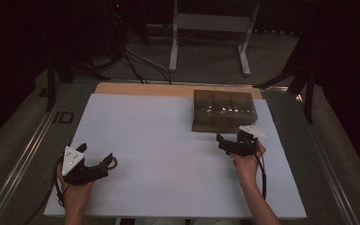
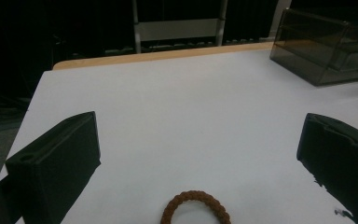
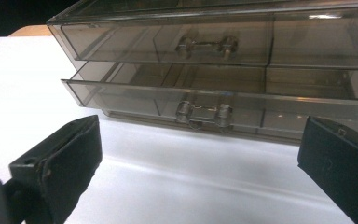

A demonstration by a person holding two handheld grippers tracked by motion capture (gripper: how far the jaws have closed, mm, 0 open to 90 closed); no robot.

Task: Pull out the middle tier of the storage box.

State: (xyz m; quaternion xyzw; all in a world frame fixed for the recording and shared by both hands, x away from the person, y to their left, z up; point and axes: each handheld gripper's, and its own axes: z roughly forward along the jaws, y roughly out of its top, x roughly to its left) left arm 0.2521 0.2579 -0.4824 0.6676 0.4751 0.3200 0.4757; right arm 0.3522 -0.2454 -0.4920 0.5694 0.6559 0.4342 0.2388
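Two drawers are seen in the smoked-plastic drawer box (image 3: 223, 60); lower drawer (image 3: 214, 100) is pulled out slightly, its handle (image 3: 204, 113) straight ahead of the R gripper (image 3: 200, 154), long axis across the jaws. R jaws are spread wide, nothing held. L gripper (image 2: 200, 154) is likewise wide open, w/ braided brown ring (image 2: 195, 208) lying between its jaws on the white tabletop (image 1: 159, 140). No writing legible.

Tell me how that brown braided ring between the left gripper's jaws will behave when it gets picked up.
The brown braided ring looks woven from cord, so it probably flexes and squashes under the pads rather than staying stiff. It seems thin and likely light. Lying flat on the white table surface, it should not roll, though it may slide if nudged.
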